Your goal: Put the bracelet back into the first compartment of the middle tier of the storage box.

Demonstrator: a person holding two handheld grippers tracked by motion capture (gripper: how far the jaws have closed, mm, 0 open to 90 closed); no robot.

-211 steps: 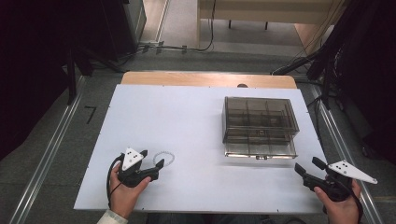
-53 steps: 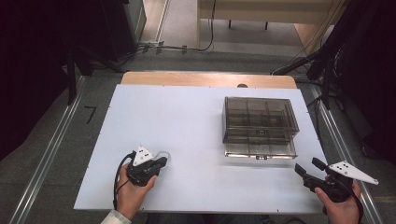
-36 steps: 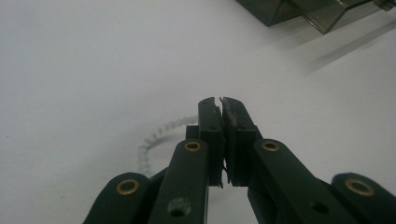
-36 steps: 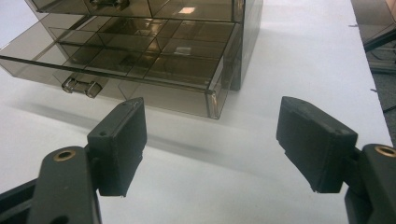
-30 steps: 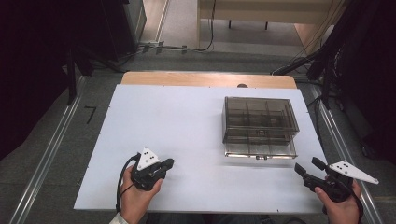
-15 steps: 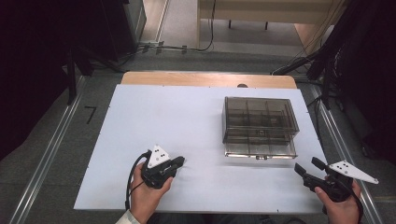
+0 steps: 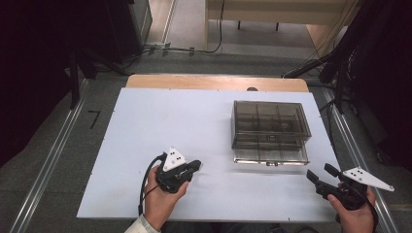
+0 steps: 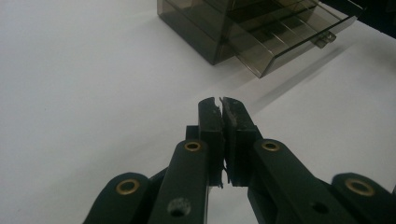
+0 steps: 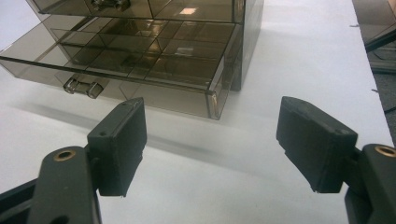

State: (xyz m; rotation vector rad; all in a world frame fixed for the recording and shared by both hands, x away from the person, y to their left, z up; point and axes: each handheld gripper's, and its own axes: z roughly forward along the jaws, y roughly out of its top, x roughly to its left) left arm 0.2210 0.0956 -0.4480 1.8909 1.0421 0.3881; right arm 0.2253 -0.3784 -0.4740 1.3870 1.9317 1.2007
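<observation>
While clamped shut, left hand-held gripper [image 8: 221,103] (something thin pinched), above table [image 7: 145,126].

I count two grippers, and I hold one in each of my two hands. My left gripper [image 7: 193,167] is in the lower middle-left of the high view, with its two jaws pressed together. My right gripper [image 7: 320,175] is in the lower right corner, with its two jaws standing wide apart. There is one smoky transparent drawer box [image 7: 269,124] in the middle right of the frame, with one drawer [image 7: 270,154] pulled out and one small handle [image 9: 83,86] on it. There is one white table [image 7: 160,121] under all this.
</observation>
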